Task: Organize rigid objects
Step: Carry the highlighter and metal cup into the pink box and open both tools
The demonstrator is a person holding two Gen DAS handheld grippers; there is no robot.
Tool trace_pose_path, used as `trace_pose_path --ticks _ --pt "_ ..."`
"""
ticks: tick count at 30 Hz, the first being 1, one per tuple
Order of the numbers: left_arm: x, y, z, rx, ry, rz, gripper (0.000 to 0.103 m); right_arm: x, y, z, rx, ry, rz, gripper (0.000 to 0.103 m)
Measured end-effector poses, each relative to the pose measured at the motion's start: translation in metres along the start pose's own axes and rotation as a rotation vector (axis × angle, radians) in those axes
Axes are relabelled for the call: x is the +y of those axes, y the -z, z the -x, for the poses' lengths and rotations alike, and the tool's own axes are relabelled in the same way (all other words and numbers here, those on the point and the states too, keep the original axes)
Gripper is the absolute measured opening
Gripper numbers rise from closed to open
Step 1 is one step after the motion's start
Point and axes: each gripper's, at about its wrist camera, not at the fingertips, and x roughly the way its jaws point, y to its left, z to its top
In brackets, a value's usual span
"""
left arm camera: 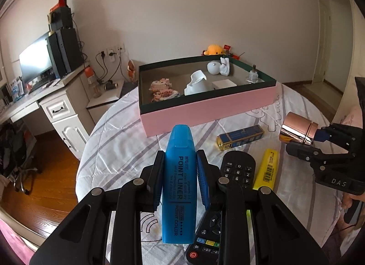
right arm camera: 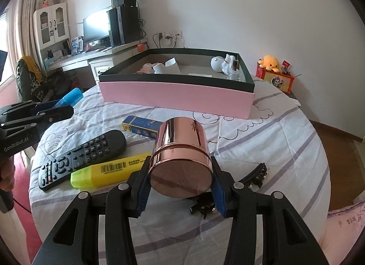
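Note:
My left gripper point(left arm camera: 180, 169) is shut on a blue highlighter point(left arm camera: 179, 180), held above the bed with its cap pointing toward the pink box point(left arm camera: 209, 107). My right gripper point(right arm camera: 180, 185) is shut on a rose-gold metal tin point(right arm camera: 182, 155), lifted over the quilt; the tin point(left arm camera: 298, 131) also shows at the right of the left wrist view. On the quilt lie a black remote point(right arm camera: 82, 157), a yellow highlighter point(right arm camera: 107, 171) and a blue-and-gold pack point(right arm camera: 141, 128). The pink box point(right arm camera: 178, 96) holds several small items, white ones among them.
A black hair claw point(right arm camera: 255, 176) lies on the quilt under my right gripper. Left of the round bed stands a desk point(left arm camera: 45, 103) with a monitor and a computer tower. A plush toy on a red box point(right arm camera: 273, 75) sits at the right, near the wall.

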Motion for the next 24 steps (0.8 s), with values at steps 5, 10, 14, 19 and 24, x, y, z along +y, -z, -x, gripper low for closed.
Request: trace_pose_path --ticks 5,10,14,19,24 --pt "-0.004 -0.014 0.005 -0.021 -0.001 -0.013 0.027 -0.001 -0.012 0.009 -0.026 -0.004 0.010 0.047" --pt "-0.011 -0.035 0.008 -0.048 0.004 -0.048 0.027 -0.004 -0.030 0.016 -0.056 -0.001 0.026 0.047" --pt "-0.014 -0.057 0.008 -0.066 0.063 -0.075 0.027 -0.009 -0.048 0.021 -0.083 -0.001 0.037 0.047" --pt "-0.013 -0.093 -0.005 -0.054 0.095 -0.117 0.027 -0.016 -0.076 0.020 -0.100 -0.013 0.061 0.047" --pt "-0.004 -0.123 -0.035 0.006 0.111 -0.121 0.027 -0.025 -0.109 -0.005 -0.063 0.013 0.089 0.047"
